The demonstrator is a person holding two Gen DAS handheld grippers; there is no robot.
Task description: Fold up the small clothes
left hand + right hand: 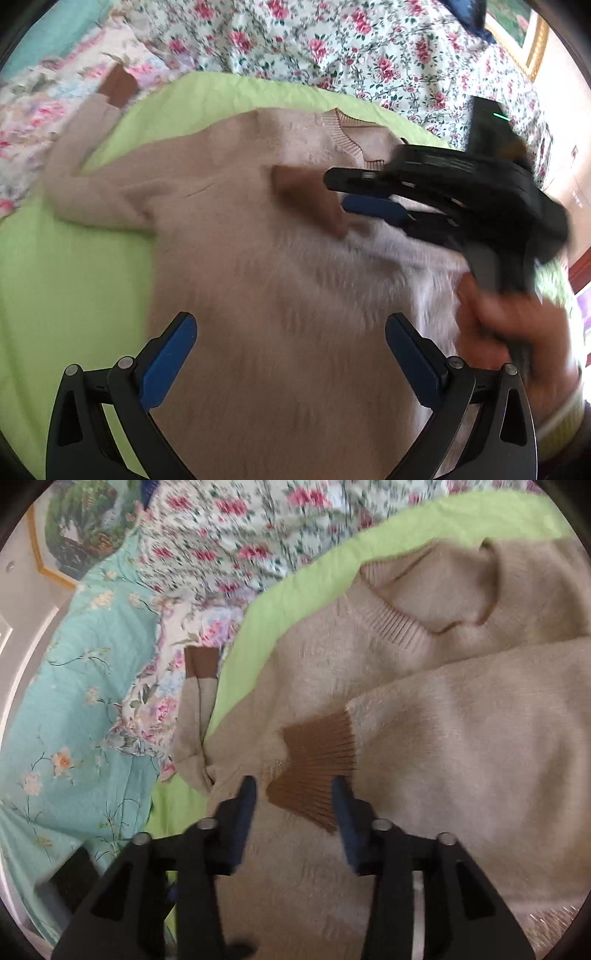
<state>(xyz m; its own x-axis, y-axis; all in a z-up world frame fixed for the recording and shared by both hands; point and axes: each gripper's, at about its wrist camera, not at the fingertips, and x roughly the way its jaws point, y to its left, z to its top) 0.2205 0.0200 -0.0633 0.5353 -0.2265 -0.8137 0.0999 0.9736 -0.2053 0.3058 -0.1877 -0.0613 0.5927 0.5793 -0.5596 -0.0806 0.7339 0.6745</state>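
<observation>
A fluffy beige sweater (258, 258) with brown cuffs lies flat on a light green mat (55, 295). One sleeve (461, 738) is folded across the chest, and its brown cuff (314, 760) rests on the body. My right gripper (294, 784) stands open with that cuff lying between its fingers, the pads not clamped on it. In the left wrist view the right gripper (334, 192) sits just right of the cuff (306, 195). My left gripper (291, 321) hovers wide open over the sweater's lower body, holding nothing. The other sleeve (85, 147) stretches out sideways, its cuff (118, 86) off the mat.
A floral bedspread (332, 44) surrounds the mat, with a teal flowered quilt (74, 664) to one side. A framed picture (74, 528) hangs on the wall behind. A hand (509, 325) grips the right gripper's handle. A dark object (74, 882) lies on the quilt.
</observation>
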